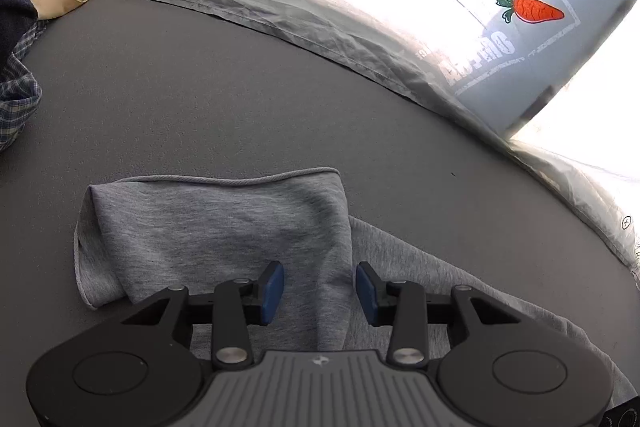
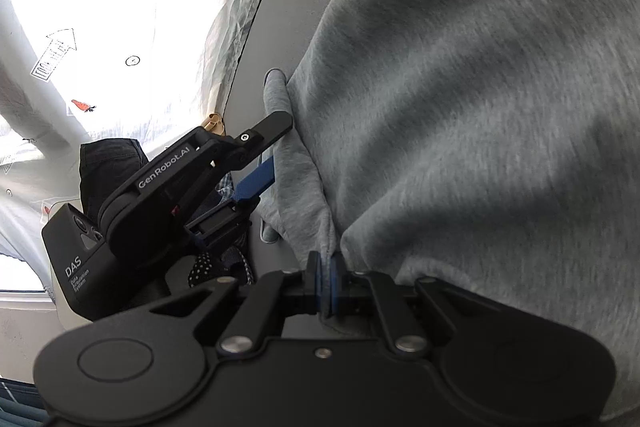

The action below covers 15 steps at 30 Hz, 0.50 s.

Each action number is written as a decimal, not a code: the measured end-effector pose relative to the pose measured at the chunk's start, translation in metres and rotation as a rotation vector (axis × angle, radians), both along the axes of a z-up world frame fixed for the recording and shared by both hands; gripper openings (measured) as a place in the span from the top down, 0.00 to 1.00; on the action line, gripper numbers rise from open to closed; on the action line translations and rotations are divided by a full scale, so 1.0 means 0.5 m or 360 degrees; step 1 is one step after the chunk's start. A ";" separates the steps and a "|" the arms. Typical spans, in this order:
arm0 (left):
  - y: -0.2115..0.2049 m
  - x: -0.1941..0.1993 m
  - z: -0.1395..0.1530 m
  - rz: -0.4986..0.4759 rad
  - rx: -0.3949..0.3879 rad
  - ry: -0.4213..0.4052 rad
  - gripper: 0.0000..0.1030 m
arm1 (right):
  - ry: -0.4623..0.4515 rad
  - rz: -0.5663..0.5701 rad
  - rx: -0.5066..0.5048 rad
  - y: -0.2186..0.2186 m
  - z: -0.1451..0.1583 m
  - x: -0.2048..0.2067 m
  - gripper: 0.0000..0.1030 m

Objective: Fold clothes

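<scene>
R gripper (image 2: 329,283) pinching sweater (image 2: 460,107) edge; L gripper (image 1: 320,287) spread, gripping nothing over sleeve (image 1: 208,227). We're risking bunching if R tugs alone.

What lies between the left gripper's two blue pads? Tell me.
Grey garment fabric only, seen in the left wrist view: the left gripper is open, pads apart, with the folded cloth showing in the gap.

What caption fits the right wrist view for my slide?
Right tool pinches the grey sweatshirt fabric while the open left tool waits beside its sleeve.
</scene>
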State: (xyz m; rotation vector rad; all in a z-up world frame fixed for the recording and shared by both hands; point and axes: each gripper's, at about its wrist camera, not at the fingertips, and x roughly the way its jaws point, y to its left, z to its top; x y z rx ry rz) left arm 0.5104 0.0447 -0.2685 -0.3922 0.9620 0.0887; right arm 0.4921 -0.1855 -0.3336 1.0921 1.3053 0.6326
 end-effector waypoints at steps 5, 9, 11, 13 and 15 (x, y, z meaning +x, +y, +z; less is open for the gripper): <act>0.031 -0.033 0.017 0.0168 -0.0030 -0.0064 0.99 | -0.0076 0.0042 -0.0050 0.002 0.020 0.006 0.89; 0.090 -0.128 0.066 0.0471 -0.0043 -0.0157 0.99 | -0.0209 0.0096 -0.0145 -0.022 0.049 0.008 0.75; 0.123 -0.185 0.083 0.0626 -0.0037 -0.0151 0.99 | -0.0259 0.0103 -0.0205 -0.047 0.062 0.005 0.74; 0.157 -0.241 0.086 0.0758 -0.0077 -0.0096 0.99 | -0.0293 0.0098 -0.0254 -0.072 0.072 0.002 0.73; 0.182 -0.287 0.075 0.0839 -0.0131 -0.0009 0.98 | -0.0321 0.0069 -0.0315 -0.109 0.083 -0.004 0.72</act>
